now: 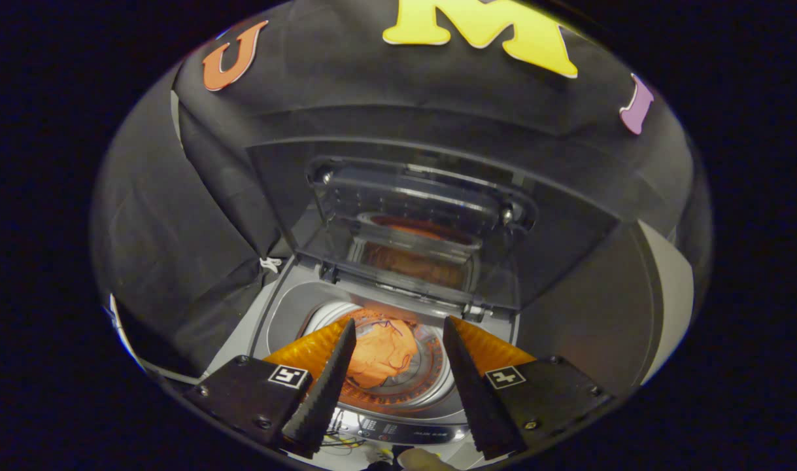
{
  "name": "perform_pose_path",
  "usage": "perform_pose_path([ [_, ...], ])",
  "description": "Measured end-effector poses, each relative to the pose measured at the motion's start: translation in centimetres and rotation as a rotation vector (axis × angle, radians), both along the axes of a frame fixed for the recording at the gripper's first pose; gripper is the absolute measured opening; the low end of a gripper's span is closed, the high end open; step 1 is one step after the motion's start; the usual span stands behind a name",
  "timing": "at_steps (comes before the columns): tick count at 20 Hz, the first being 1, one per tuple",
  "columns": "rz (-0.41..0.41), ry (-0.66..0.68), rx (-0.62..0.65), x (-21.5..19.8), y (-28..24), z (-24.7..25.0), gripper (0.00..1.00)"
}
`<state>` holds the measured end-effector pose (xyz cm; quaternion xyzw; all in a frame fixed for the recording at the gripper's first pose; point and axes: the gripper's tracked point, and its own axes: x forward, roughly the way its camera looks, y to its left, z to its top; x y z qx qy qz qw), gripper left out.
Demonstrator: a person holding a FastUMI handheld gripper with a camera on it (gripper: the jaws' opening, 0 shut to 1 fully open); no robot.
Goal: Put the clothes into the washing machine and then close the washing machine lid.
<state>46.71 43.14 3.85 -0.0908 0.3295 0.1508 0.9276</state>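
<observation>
Orange cloth (380, 356) already down in the drum (431, 386) of the washing machine (287, 314), seen through the gap between the two fingers and lower than them. Gripper (398, 335) hanging above the round opening, fingers spread well apart, nothing held, neither finger touching cloth or rim.

Lid (418, 229) standing raised on the far side of the opening, hinged along the far edge, clear panel facing the gripper and mirroring the orange load. Long axis of lid running left to right, square across the line of the fingers. Free upper edge of lid farther off and higher than the fingertips, so closing looks to call for reaching up and beyond, then drawing that edge toward the near side and down. Only one gripper at work, so no choice of hand.

Control panel (405, 432) along the near edge of the machine, below and between the fingers; small lettering there too fine to read. Square black-and-white code tags on both finger mounts, no words on them.
</observation>
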Motion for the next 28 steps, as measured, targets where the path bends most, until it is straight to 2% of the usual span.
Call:
perform_pose_path([
  [5, 0.009, -0.081, 0.024, 0.0, 0.5, 4.1, 0.84],
  [12, 0.026, -0.199, 0.119, 0.8, 1.8, 11.3, 0.84],
  [17, -0.006, -0.27, 0.132, 2.7, 1.9, 14.8, 0.84],
  [22, -0.049, -0.271, 0.149, 5.5, 2.2, 15.6, 0.84],
  [28, -0.104, -0.216, 0.163, 8.6, 2.7, 13.8, 0.84],
])
